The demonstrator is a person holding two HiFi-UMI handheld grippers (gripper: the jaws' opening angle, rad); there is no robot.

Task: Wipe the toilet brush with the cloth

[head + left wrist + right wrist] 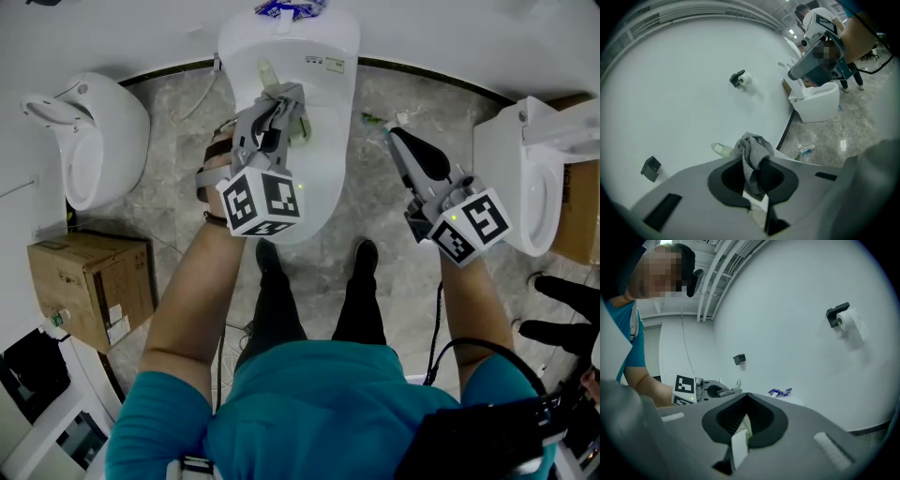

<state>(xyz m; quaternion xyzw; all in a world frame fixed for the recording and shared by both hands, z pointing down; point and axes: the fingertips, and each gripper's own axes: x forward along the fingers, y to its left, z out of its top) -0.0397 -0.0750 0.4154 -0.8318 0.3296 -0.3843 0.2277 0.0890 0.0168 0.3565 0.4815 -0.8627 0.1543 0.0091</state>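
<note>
My left gripper hangs over the closed lid of the white toilet and is shut on a grey cloth, which bunches out past the jaws. A pale, slim handle with a hole in its end, apparently the toilet brush, pokes out just beyond the cloth; the same handle shows in the left gripper view. Whether the cloth touches it I cannot tell. My right gripper is held to the right of the toilet above the floor, its jaws together with nothing between them.
A second white fixture stands at the left and another toilet at the right. A cardboard box sits at the lower left. Blue wrapping lies on the cistern, small litter on the marble floor. A toilet-roll holder hangs on the wall.
</note>
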